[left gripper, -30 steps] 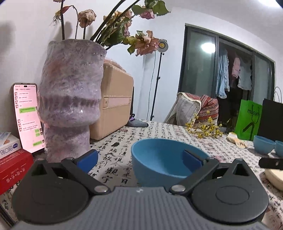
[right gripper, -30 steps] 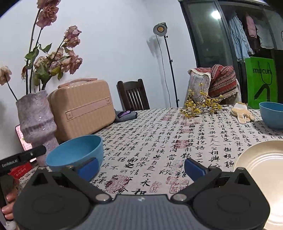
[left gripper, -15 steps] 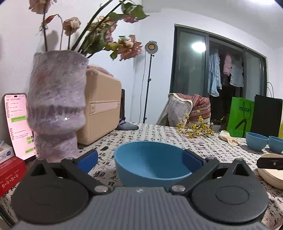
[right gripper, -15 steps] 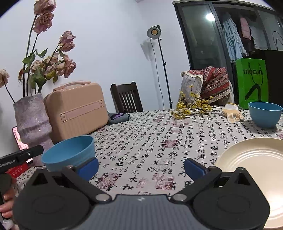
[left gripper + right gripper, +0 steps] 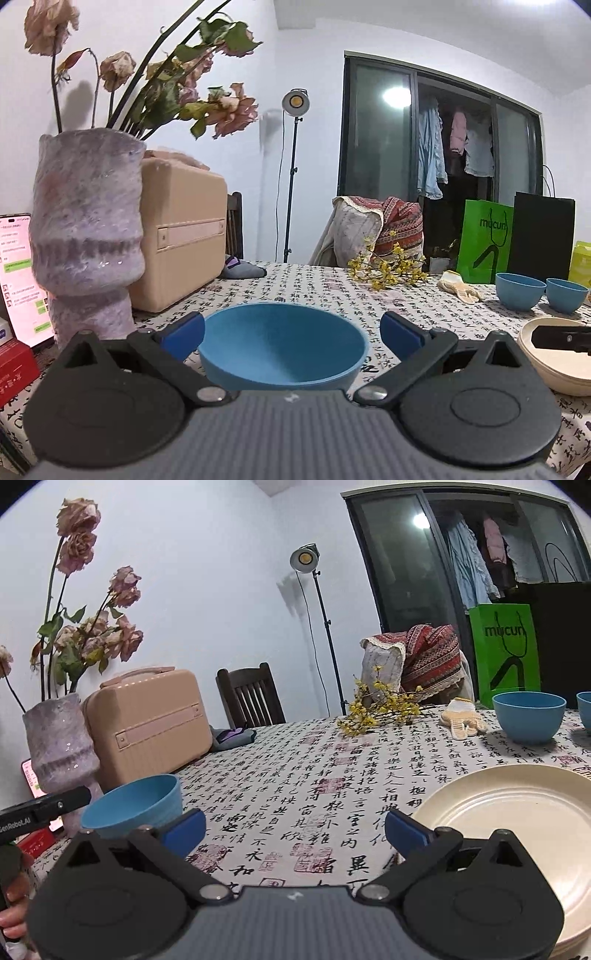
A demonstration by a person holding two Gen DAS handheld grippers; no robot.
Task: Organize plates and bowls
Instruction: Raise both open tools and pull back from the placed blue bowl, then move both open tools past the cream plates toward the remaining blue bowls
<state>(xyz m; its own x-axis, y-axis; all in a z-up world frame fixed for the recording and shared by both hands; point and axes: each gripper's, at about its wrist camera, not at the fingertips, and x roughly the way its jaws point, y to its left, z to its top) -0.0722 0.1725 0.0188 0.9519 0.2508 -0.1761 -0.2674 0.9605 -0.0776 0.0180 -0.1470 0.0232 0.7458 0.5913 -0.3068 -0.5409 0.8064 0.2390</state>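
Blue bowl (image 5: 282,341) sits between vase (image 5: 86,229) and cream plates (image 5: 550,360).

Vase (image 5: 86,225), beige case (image 5: 147,720), green bag (image 5: 504,651), glove (image 5: 460,288).

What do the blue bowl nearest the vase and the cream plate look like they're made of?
Blue bowl: probably plastic or melamine; matte, evenly coloured, thin rim, no glaze shine. Cream plate: likely the same kind of material or a matte ceramic; soft satin sheen, faint moulded rings. Neither can be confirmed by look alone.
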